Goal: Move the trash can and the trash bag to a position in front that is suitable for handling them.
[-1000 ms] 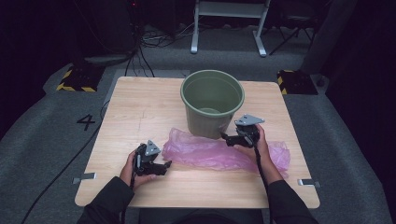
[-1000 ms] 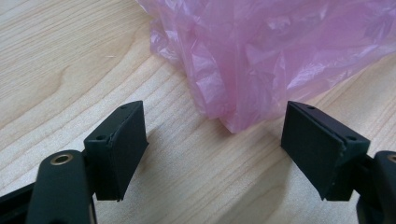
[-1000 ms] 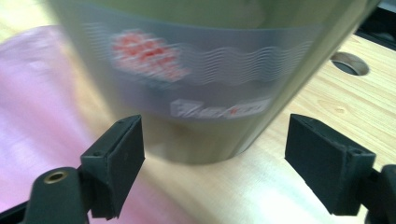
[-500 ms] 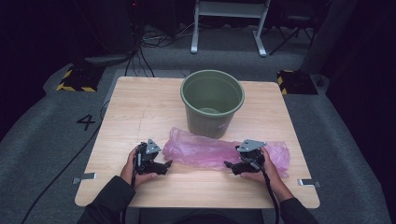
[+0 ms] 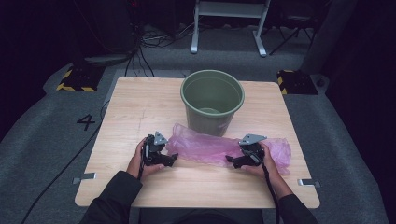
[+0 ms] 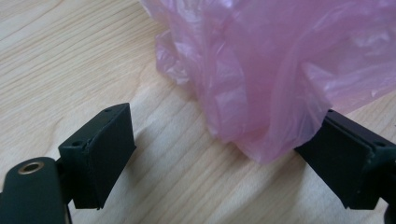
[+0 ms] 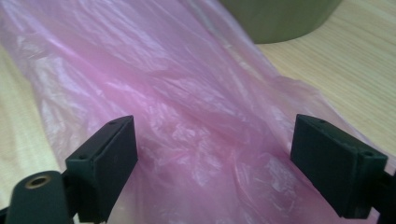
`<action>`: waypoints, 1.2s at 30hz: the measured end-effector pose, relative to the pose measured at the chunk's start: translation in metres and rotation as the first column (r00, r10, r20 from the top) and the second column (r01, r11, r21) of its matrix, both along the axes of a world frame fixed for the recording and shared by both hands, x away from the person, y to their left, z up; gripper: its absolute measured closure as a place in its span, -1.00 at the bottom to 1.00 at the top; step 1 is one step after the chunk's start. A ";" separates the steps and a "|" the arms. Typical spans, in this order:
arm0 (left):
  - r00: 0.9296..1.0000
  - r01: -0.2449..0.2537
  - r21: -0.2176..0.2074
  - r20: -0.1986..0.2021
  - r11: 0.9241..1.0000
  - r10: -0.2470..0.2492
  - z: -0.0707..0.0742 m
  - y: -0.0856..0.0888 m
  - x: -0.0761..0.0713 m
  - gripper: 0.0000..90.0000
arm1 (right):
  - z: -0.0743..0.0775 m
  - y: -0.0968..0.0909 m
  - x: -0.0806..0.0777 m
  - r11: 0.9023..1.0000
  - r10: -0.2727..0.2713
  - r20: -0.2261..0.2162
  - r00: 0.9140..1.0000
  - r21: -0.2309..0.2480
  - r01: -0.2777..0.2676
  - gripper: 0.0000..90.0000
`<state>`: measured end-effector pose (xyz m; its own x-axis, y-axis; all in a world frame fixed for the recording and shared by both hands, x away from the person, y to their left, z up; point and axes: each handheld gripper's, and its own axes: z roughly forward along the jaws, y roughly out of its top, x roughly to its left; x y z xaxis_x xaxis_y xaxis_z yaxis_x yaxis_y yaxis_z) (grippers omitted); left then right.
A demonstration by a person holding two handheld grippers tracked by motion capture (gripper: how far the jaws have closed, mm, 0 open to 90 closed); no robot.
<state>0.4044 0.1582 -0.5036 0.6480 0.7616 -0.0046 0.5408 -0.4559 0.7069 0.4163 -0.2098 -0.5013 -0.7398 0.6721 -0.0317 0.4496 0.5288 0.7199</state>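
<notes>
Wooden table [image 5: 140, 107]: carries every item listed; landmark for positions is the green bucket.

Green bucket [image 5: 212, 100]: upright at the table's far middle, mouth open upward.

Pink plastic bag [image 5: 210, 147]: lies flat and crumpled on the near side of the bucket, its far edge at the bucket's base, stretching to the near left and near right of it.

Right gripper [image 5: 236, 161]: near right of the bucket, over the bag. Its 2 jaws stand wide apart and have just been opening; bag film lies between them, not pinched.

Left gripper [image 5: 170, 160]: near left of the bucket, at the bag's end. Its 2 jaws have just been opening and stand apart; the bag's tip [image 6: 261, 149] sits between them, brushing 1 jaw, unclamped.
</notes>
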 end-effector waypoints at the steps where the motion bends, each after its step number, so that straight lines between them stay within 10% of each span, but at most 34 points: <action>1: 1.000 0.012 0.003 0.001 1.000 -0.012 0.000 -0.002 0.003 -0.74 | -0.002 -0.003 0.005 1.000 0.005 0.002 1.000 0.013 -0.005 -0.76; 9: 1.000 0.007 0.000 -0.004 1.000 -0.007 0.000 -0.004 0.005 -0.74 | -0.001 -0.007 0.008 1.000 0.001 -0.014 1.000 0.022 0.000 -0.62; 15: 1.000 0.004 0.013 -0.022 1.000 -0.004 0.002 0.016 -0.011 -0.73 | 0.003 -0.016 0.007 0.999 -0.031 -0.006 1.000 0.043 0.031 0.36; 22: 1.000 -0.013 0.001 -0.006 1.000 0.013 0.001 0.045 -0.031 -0.68 | 0.004 -0.021 0.008 0.999 -0.027 0.006 1.000 0.031 0.027 0.86; 36: 1.000 0.013 0.000 0.001 1.000 -0.013 0.000 0.051 -0.038 -0.68 | 0.019 -0.025 -0.005 0.998 0.050 0.065 0.997 0.035 -0.052 1.00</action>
<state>0.3663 0.2094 -0.5037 0.6578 0.7532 -0.0038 0.5338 -0.4626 0.7078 0.4111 -0.2351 -0.4823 -0.7703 0.6352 -0.0558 0.3753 0.5225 0.7656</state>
